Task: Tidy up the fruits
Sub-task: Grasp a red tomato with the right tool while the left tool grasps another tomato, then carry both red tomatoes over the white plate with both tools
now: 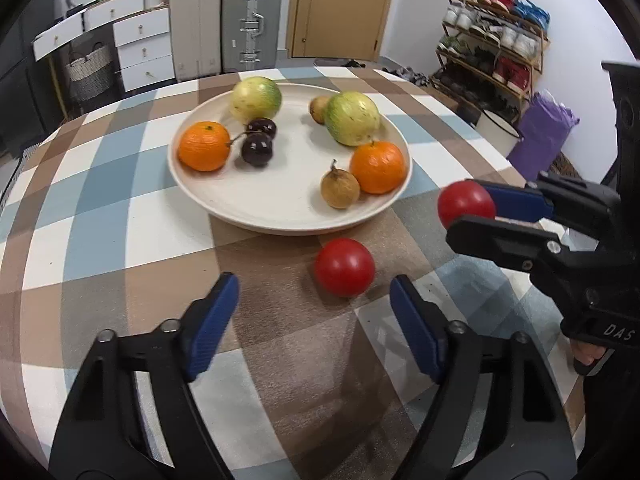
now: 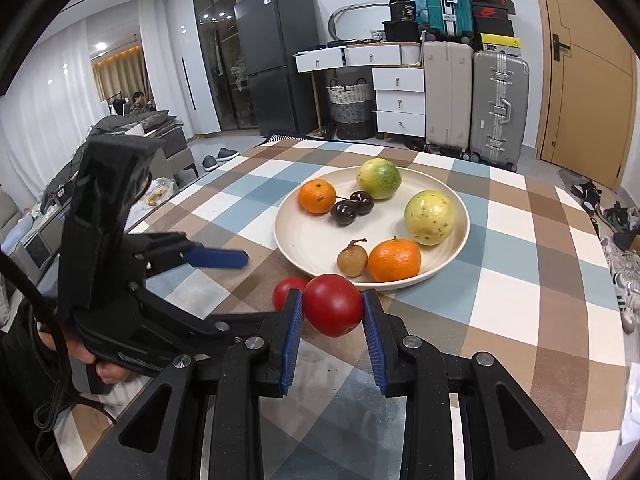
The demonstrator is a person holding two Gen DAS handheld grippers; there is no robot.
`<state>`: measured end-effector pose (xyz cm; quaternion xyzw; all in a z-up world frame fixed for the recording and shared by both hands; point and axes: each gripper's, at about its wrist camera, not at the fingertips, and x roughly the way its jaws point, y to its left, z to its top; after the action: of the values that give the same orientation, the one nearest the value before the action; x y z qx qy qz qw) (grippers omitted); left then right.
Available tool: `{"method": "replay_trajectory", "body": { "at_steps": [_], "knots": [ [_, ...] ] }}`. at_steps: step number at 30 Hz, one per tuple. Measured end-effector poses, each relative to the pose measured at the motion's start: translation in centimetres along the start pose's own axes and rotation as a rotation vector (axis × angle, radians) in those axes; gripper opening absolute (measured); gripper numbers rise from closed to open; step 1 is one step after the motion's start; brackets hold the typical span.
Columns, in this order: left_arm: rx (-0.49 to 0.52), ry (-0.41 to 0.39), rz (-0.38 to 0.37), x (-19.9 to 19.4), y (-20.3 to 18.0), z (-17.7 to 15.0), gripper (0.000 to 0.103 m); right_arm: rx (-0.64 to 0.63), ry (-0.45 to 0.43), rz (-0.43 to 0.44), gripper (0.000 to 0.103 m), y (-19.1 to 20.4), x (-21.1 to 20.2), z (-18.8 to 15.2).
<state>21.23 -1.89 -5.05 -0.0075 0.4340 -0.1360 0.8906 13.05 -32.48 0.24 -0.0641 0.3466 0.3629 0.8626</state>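
On the round cream plate (image 1: 240, 216), seven fruits are gathered; one red tomato (image 2: 334, 310) is clamped by the right gripper (image 2: 332, 316), another (image 1: 344, 267) awaits the half-open, empty left gripper (image 1: 314, 300) near the table's front edge.

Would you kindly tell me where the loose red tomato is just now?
The loose red tomato lies on the checked tablecloth just in front of the plate, ahead of the open left gripper; the right wrist view shows it partly hidden behind the held tomato.

On the table (image 1: 120, 208) a plate (image 1: 280, 212) holds two oranges, two cherries, two guavas and two longans. A loose tomato (image 1: 344, 267) lies on the table just before the plate, ahead of the left claw (image 1: 314, 304). To its right, the right claw (image 2: 332, 312) grips a second tomato (image 2: 333, 310).
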Motion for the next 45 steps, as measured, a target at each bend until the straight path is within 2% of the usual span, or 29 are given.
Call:
{"method": "replay_trajectory", "body": {
  "at_steps": [2, 10, 12, 13, 14, 26, 32, 45],
  "knots": [
    [0.013, 0.004, -0.001, 0.4, -0.4, 0.1, 0.065, 0.000, 0.002, 0.002, 0.030, 0.0, 0.1, 0.0],
    [0.009, -0.007, -0.048, 0.9, -0.7, 0.5, 0.049, 0.006, 0.013, -0.005, 0.030, -0.2, 0.6, 0.0],
    [-0.001, -0.011, -0.062, 0.9, -0.6, 0.5, 0.041, 0.006, 0.013, -0.008, 0.030, -0.2, 0.6, 0.0],
    [-0.001, -0.011, -0.073, 0.9, -0.6, 0.5, 0.033, 0.007, 0.012, -0.008, 0.030, -0.2, 0.6, 0.0],
    [-0.002, -0.013, -0.078, 0.8, -0.5, 0.4, 0.029, 0.008, 0.011, -0.008, 0.030, -0.2, 0.6, 0.0],
    [-0.003, -0.087, -0.093, -1.5, -0.3, 0.2, 0.029, 0.018, -0.020, 0.002, 0.030, -0.2, 0.3, 0.0],
    [-0.015, -0.152, -0.049, -3.2, 0.4, 0.3, 0.029, 0.040, -0.046, -0.025, 0.030, -0.3, 0.0, 0.2],
    [-0.055, -0.195, -0.011, -5.2, 2.2, 1.0, 0.029, 0.114, -0.102, -0.050, 0.030, -1.4, -0.8, 1.5]
  ]
}}
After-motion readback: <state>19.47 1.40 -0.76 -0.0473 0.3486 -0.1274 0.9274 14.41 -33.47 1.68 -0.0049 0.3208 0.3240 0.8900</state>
